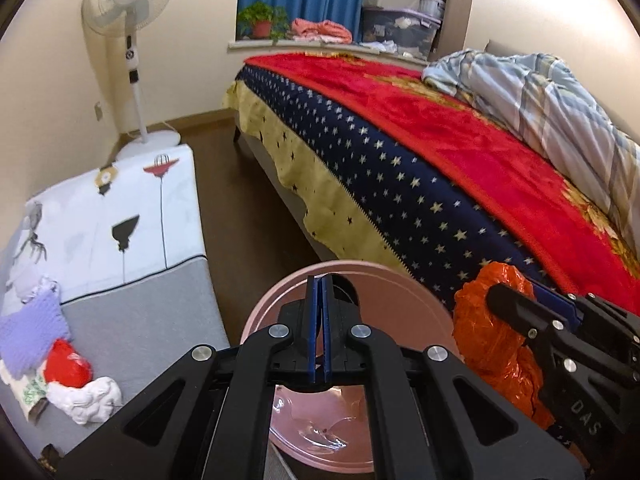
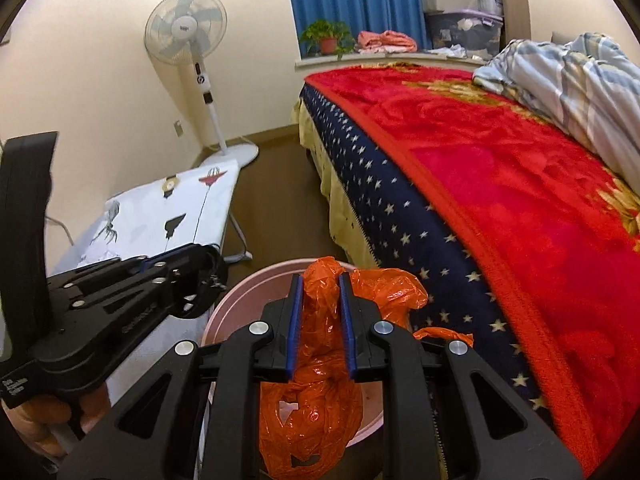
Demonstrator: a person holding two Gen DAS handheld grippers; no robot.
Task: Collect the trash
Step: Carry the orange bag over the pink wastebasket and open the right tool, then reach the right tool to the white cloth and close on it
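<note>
A pink bin (image 1: 372,280) stands on the floor between the bed and a cloth-covered table; it also shows in the right wrist view (image 2: 248,292). My left gripper (image 1: 320,284) is shut and empty, held above the bin. My right gripper (image 2: 320,284) is shut on a crumpled orange plastic bag (image 2: 320,400) and holds it over the bin; the bag also shows at the right of the left wrist view (image 1: 492,344). On the table's near end lie a red bag (image 1: 66,364), a white crumpled wad (image 1: 88,400) and a purple cloth (image 1: 30,332).
A bed with a red blanket (image 1: 460,128) runs along the right, a striped quilt (image 1: 552,96) on it. The covered table (image 1: 132,208) is on the left. A standing fan (image 1: 128,40) is in the far corner. Brown floor lies between table and bed.
</note>
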